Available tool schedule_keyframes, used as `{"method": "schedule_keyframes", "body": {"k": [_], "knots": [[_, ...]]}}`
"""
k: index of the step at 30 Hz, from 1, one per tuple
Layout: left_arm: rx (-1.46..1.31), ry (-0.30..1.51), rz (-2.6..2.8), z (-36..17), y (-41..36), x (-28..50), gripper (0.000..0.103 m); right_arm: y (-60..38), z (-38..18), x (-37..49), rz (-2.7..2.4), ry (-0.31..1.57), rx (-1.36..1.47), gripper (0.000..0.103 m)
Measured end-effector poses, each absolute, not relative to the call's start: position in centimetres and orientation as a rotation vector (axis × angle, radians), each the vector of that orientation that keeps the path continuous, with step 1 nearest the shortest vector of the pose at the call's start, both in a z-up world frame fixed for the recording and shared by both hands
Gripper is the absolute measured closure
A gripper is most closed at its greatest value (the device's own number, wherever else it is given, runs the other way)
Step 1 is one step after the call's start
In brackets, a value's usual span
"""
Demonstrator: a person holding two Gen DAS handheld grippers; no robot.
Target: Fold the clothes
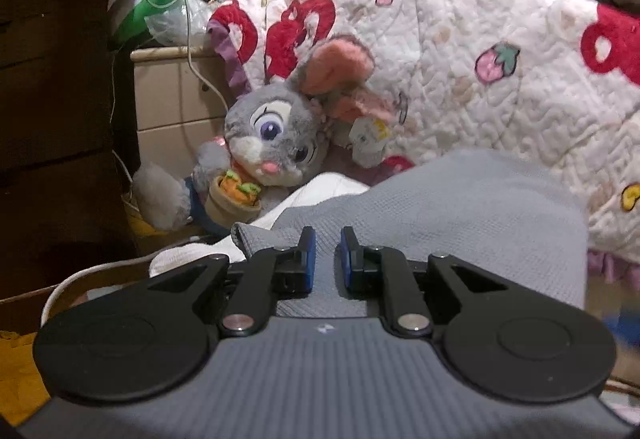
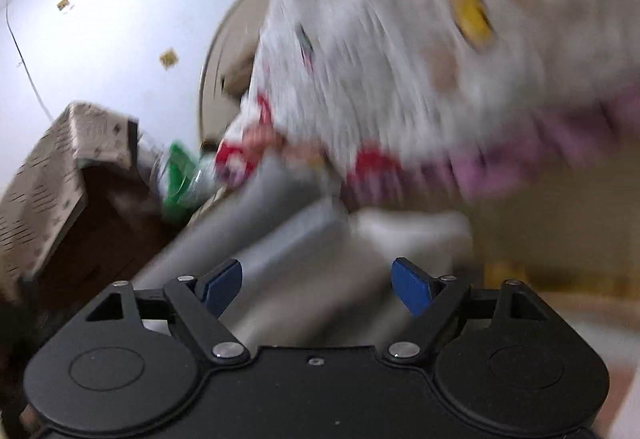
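A grey waffle-knit garment [image 1: 460,207] lies folded just ahead in the left wrist view, over a white cloth [image 1: 320,191]. My left gripper [image 1: 328,259] sits low on the garment's near edge, its blue pads a narrow gap apart. Grey fabric fills that gap, and whether the pads press on it does not show. The right wrist view is blurred. There my right gripper [image 2: 318,285] stands wide open with nothing pinched, above the same grey garment [image 2: 256,239] and the white cloth [image 2: 412,231].
A white quilt [image 1: 460,59] with red and strawberry prints is heaped behind the garment and looms close on the right [image 2: 400,39]. A grey plush rabbit [image 1: 268,135] leans against a cream bedside cabinet [image 1: 172,99]. Dark wooden furniture [image 1: 52,79] stands at the left.
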State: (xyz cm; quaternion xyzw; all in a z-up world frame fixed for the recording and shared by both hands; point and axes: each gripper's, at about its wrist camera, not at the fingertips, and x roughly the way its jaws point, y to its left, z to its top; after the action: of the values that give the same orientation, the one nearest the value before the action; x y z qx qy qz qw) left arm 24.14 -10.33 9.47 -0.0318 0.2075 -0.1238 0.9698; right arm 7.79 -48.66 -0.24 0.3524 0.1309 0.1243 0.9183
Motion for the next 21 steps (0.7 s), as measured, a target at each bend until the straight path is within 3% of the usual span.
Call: {"method": "schedule_keyframes", "body": {"k": [2,6,17,21], "knots": [[-0.077,0.405,-0.252,10.2,-10.4,23.1,0.075,-48.6,-1.8,5.9,0.28,0.3,0.699,0.017],[-0.053,0.377,-0.207,11.3,-11.4,20.0,0.037,-47.7,-2.4,4.5,0.285,0.327,0.569,0.017],[-0.101,0.39,-0.146,11.9,-11.6,13.2,0.031,-45.1,0.8,2.6,0.356,0.303,0.427,0.017],[-0.133,0.41,-0.132,11.9,-11.2,11.4,0.023,-44.2,2.2,1.3,0.355,0.298,0.377,0.017]]}}
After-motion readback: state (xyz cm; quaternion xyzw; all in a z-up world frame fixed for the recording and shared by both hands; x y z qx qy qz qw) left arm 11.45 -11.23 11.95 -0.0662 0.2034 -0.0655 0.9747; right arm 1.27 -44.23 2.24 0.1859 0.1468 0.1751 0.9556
